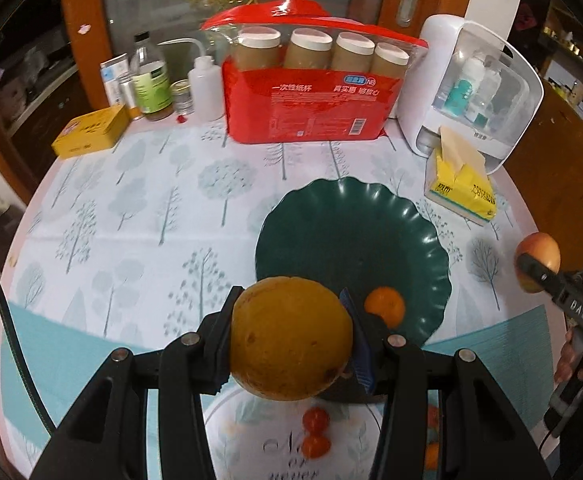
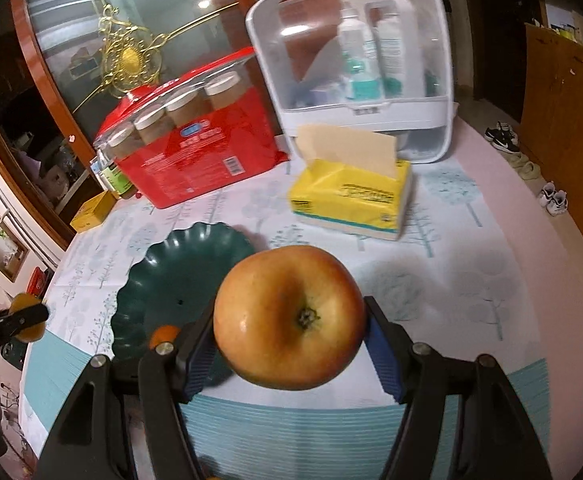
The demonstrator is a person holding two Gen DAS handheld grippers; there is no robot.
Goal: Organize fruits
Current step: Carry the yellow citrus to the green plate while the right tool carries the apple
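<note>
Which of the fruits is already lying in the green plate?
Only the small orange lies in the green plate; the large orange and the apple are held in grippers.

The left gripper (image 1: pixel 291 320) clamps a large orange (image 1: pixel 291 338) above the green plate's (image 1: pixel 351 220) near edge, where a small tangerine (image 1: pixel 385 306) lies.

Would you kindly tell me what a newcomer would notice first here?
Each gripper clamps a fruit in mid-air: the left gripper a big orange, the right gripper an apple. Between them lies a dark green plate holding one small tangerine.
</note>
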